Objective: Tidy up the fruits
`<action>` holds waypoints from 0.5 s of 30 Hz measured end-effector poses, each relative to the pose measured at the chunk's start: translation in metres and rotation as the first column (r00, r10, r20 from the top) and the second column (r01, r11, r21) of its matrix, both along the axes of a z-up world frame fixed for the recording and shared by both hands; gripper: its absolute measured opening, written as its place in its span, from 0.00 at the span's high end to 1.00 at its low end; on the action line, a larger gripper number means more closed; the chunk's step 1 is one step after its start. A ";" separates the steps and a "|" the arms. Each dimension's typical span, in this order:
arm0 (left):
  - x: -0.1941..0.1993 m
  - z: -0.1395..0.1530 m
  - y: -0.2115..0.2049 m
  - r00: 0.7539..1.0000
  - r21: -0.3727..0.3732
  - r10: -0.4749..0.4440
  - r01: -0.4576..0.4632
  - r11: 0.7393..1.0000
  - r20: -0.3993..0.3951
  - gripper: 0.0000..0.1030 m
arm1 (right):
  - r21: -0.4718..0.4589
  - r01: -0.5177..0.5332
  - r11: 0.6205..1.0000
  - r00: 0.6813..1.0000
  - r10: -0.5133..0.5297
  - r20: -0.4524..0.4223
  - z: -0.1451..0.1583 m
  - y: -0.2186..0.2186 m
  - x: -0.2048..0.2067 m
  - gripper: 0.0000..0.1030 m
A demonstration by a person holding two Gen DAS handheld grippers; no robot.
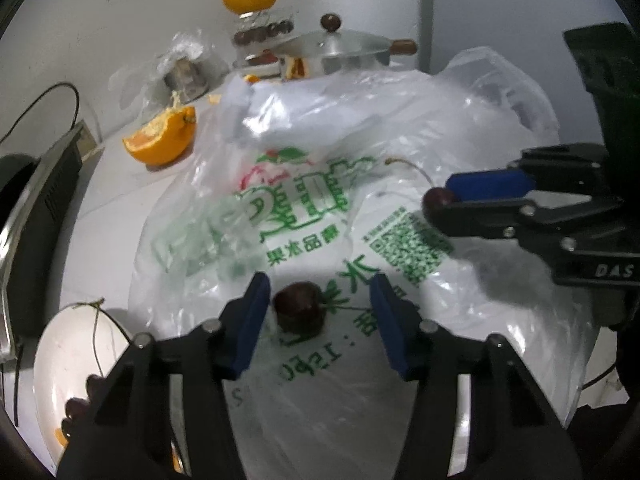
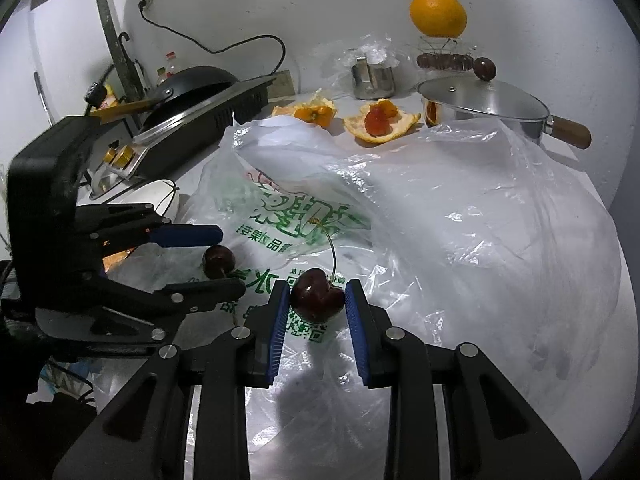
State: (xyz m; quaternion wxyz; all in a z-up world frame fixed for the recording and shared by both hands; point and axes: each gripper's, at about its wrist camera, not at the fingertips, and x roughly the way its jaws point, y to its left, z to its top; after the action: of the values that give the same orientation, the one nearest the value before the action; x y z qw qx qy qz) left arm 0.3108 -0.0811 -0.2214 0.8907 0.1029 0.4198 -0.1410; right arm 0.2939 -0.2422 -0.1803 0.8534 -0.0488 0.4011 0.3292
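Observation:
A dark red cherry (image 1: 298,307) lies on a white plastic bag (image 1: 320,208) printed in green, between the open jaws of my left gripper (image 1: 320,300); the pads stand apart from it. It also shows in the right wrist view (image 2: 218,261). My right gripper (image 2: 317,300) is shut on a second cherry (image 2: 316,300) with a long stem, just above the bag (image 2: 440,240). In the left wrist view this gripper (image 1: 444,200) holds that cherry (image 1: 438,199) at the right.
A white bowl (image 1: 52,360) with cherries and stems sits at lower left. Orange peels (image 2: 378,122) and an orange piece (image 1: 164,140) lie behind the bag. A lidded steel pan (image 2: 484,106), a steel cup (image 2: 372,78), an orange on a glass stand (image 2: 438,14) and a cooker with a black pan (image 2: 192,92) stand behind.

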 end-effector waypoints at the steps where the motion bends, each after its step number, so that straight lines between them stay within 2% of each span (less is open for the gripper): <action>1: 0.001 -0.001 0.002 1.000 -0.011 0.006 -0.006 1.000 -0.007 0.48 | 0.001 0.000 1.000 1.000 0.000 -0.001 0.000 0.000 0.000 0.70; 4: 0.000 0.000 0.005 1.000 -0.029 0.015 -0.015 0.999 -0.011 0.52 | -0.001 0.001 1.000 1.000 -0.001 -0.001 0.000 -0.001 0.000 0.70; 6: -0.001 0.002 0.008 1.000 -0.029 0.028 -0.028 0.999 -0.001 0.67 | -0.007 0.002 1.000 1.000 -0.002 0.000 0.000 0.000 0.000 0.70; 9: -0.003 0.003 0.015 0.999 -0.034 0.035 -0.035 0.999 0.001 0.74 | -0.019 0.004 1.000 1.000 -0.004 0.004 -0.001 0.002 0.000 0.70; 15: -0.012 0.008 0.016 0.999 -0.031 0.028 -0.027 0.999 0.024 0.74 | -0.024 0.008 1.000 1.000 -0.008 0.005 0.000 0.006 -0.002 0.70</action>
State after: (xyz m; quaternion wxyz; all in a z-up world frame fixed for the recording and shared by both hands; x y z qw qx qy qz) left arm 0.2986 -0.0650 -0.2133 0.8991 0.0852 0.4080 -0.1339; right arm 0.2919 -0.2364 -0.1808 0.8551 -0.0584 0.4030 0.3209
